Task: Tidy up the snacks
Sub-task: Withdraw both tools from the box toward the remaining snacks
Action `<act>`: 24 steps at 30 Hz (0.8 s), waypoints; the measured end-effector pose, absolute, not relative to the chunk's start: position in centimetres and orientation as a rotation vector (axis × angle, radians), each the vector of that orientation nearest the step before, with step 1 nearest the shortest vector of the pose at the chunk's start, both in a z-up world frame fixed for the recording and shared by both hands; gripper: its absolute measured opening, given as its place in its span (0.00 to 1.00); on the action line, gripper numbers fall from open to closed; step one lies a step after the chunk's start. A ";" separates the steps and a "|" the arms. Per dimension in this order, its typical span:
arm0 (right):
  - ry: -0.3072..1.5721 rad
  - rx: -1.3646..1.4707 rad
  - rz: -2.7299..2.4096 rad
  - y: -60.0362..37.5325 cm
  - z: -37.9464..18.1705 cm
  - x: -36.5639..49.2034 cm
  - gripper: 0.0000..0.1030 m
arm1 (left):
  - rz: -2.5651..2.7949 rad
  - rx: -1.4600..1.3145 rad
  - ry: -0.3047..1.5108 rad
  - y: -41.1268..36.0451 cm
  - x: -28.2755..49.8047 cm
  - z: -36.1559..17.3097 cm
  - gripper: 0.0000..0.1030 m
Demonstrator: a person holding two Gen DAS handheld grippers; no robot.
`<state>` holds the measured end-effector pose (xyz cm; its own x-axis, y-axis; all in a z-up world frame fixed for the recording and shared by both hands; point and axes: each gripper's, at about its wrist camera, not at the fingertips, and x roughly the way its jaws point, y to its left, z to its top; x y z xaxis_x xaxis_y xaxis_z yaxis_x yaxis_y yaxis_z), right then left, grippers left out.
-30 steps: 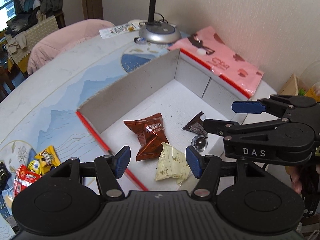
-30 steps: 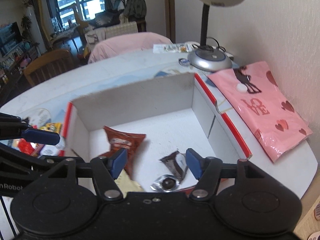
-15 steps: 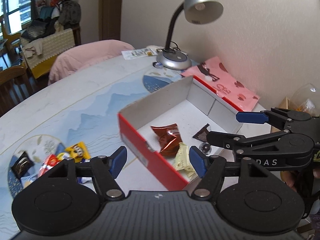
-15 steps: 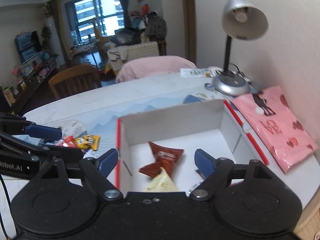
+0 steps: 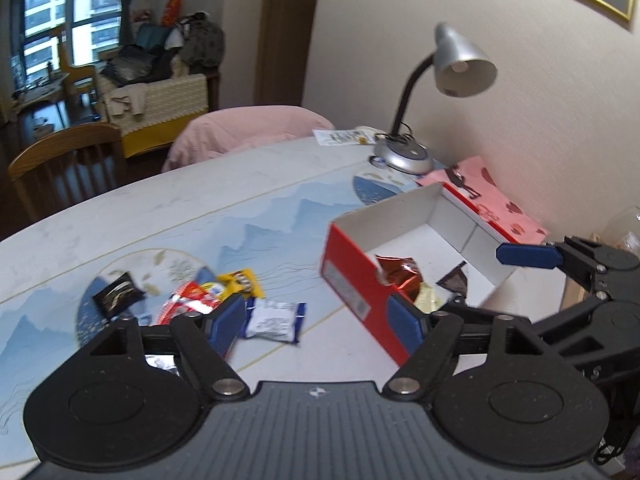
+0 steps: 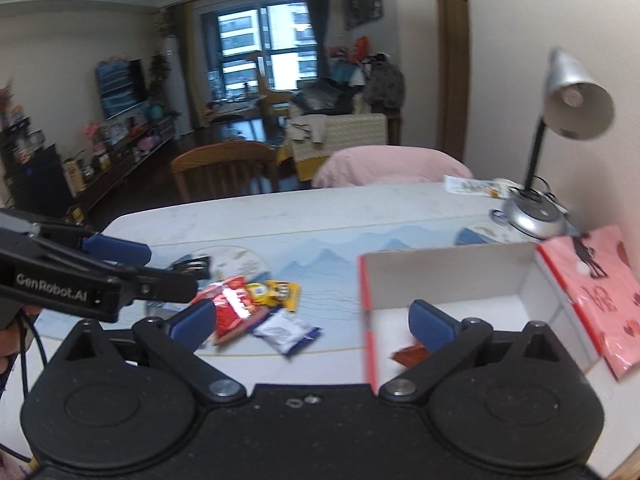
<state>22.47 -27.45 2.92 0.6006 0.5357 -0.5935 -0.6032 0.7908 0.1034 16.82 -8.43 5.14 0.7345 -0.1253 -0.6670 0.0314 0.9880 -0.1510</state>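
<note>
Loose snack packets [image 5: 224, 294] sit piled on the bench [image 5: 168, 216] left of the red box [image 5: 360, 284]. Light, crinkly, slippery stuff, so I'd pinch a sealed edge. Both claws, left claw [image 5: 318, 320] and right claw [image 6: 312, 320], have just been opening and are spread, nothing between them.

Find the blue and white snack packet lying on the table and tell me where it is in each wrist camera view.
Left wrist: blue and white packet, lower centre, left of the red box.
Right wrist: same packet, centre, left of the box.
Shared landmark: silver desk lamp, upper right.
</note>
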 end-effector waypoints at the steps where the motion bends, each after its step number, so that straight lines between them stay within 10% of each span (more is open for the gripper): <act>1: 0.647 -0.115 0.678 -27.0 2.8 22.1 1.00 | -0.077 -0.140 0.738 -7.9 16.4 5.1 0.78; 24: 0.789 -0.111 0.740 -19.5 -3.3 21.2 1.00 | 0.184 -0.291 0.813 3.8 9.1 -1.8 0.82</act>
